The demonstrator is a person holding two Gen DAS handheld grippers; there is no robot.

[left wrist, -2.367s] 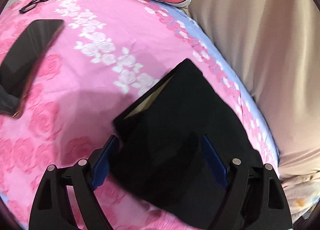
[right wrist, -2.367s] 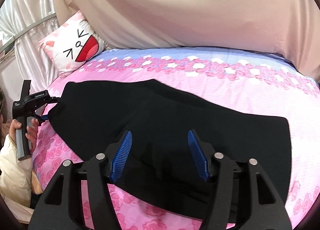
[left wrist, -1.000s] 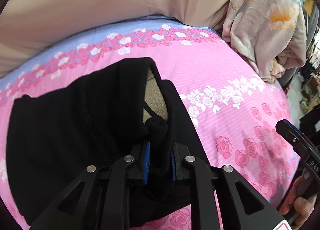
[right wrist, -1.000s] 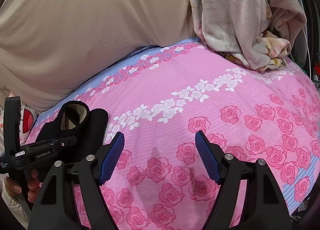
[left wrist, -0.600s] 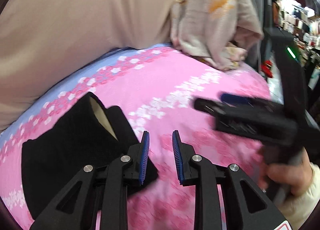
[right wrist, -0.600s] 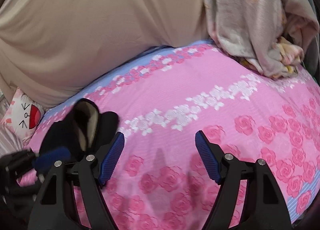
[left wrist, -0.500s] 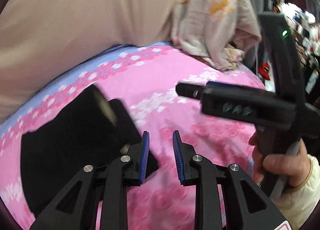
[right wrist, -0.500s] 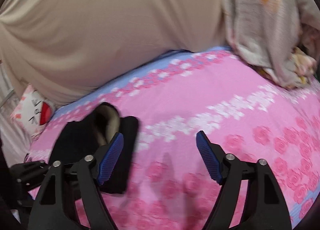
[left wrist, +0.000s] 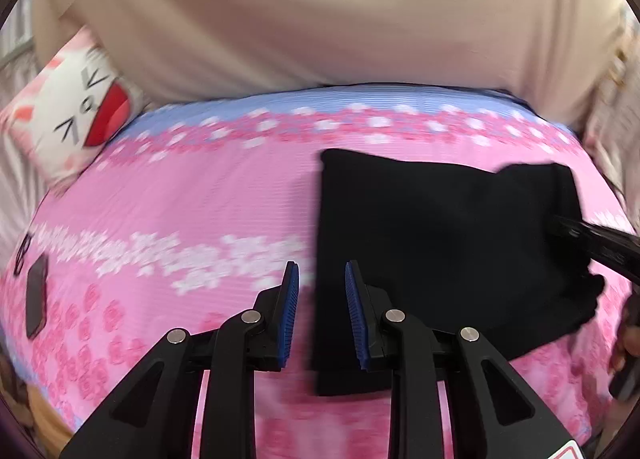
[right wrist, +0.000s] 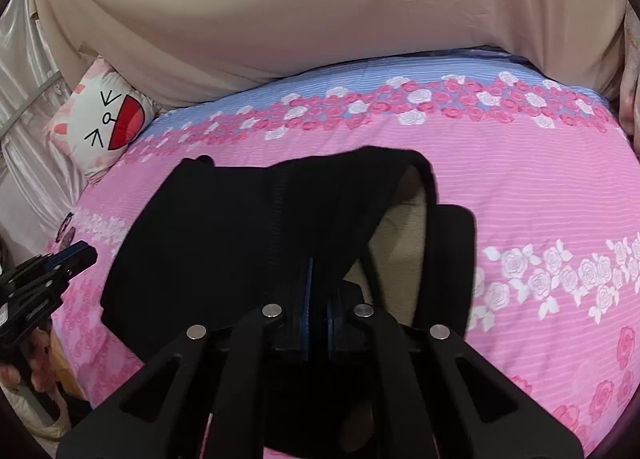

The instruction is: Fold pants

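Right tongs (right wrist: 316, 295) newly clamped on pants (right wrist: 248, 235) waistband; left tongs (left wrist: 320, 315) released, narrow, empty beside the fold. Next: fold over again.

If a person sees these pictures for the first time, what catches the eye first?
The black pants, folded, lie on the pink rose bedsheet; their waistband is open at the right. The right gripper has just closed on the waistband edge. A cartoon-face pillow rests at the far left.
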